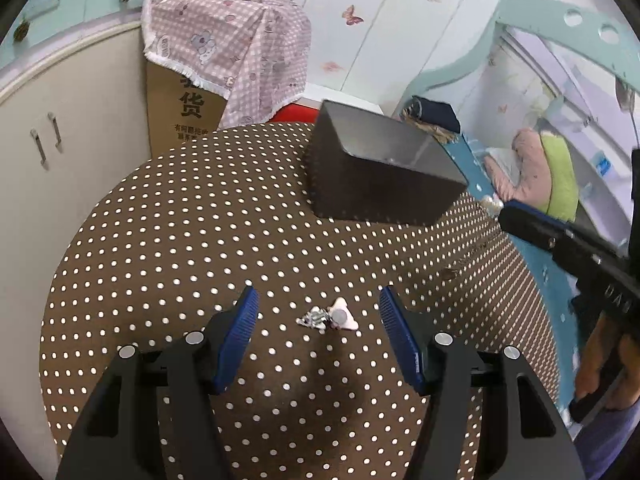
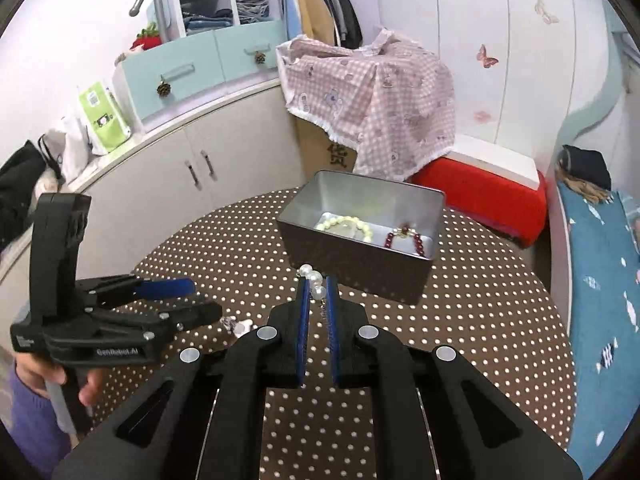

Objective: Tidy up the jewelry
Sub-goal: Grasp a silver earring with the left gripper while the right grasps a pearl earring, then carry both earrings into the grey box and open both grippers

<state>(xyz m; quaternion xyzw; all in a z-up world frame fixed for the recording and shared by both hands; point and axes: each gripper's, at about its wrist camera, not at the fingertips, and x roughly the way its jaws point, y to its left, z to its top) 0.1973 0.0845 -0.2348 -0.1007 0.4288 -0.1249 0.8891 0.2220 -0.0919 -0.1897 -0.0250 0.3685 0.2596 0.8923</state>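
Pink checked cloth [image 2: 372, 92] over cardboard box [image 1: 180, 112], red stool [image 2: 484, 196]

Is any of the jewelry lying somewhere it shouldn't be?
Yes. One small piece, a pale triangular bit with silvery sparkly parts, lies loose on the dotted tablecloth between the open left gripper's fingers. Two bracelets already sit in the tin box, and the right gripper holds a pearl piece just short of it.

Open metal tin [image 2: 360, 240] on dotted worktop holding cream bracelet [image 2: 345, 225] and red bracelet [image 2: 406, 237], pearl strand [image 2: 314, 282] pinched before it, small pink-and-silver brooch [image 1: 332, 317] lying apart
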